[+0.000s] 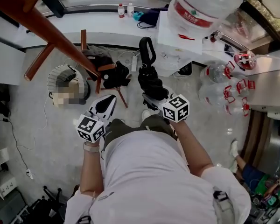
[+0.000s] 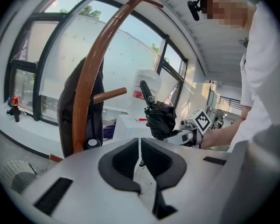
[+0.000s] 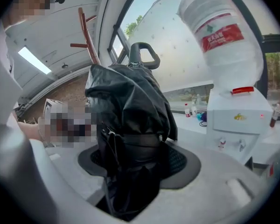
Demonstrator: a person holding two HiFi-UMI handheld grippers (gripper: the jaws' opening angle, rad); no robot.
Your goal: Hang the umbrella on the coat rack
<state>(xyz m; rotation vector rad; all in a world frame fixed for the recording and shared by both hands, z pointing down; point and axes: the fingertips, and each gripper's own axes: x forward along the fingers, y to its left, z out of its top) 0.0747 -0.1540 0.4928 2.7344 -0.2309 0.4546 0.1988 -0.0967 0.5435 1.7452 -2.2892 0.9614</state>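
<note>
A folded black umbrella (image 1: 150,81) with a looped handle (image 1: 147,50) stands upright in my right gripper (image 1: 150,100), which is shut on its strapped middle. In the right gripper view the umbrella (image 3: 130,106) fills the space between the pads, and its handle (image 3: 142,55) points up. The brown wooden coat rack (image 1: 42,24) slants in from the upper left, with pegs on its pole. My left gripper (image 1: 110,100) is shut with nothing in it, close to the rack's lower pegs. The left gripper view has the rack pole (image 2: 91,73) straight ahead, with the umbrella (image 2: 161,118) to the right of it.
A water dispenser with a large bottle (image 1: 196,13) stands just behind the umbrella. Empty water bottles (image 1: 219,85) lie at the right. A wire basket (image 1: 60,78) sits left of the rack's base. A dark garment (image 2: 67,106) hangs on the rack.
</note>
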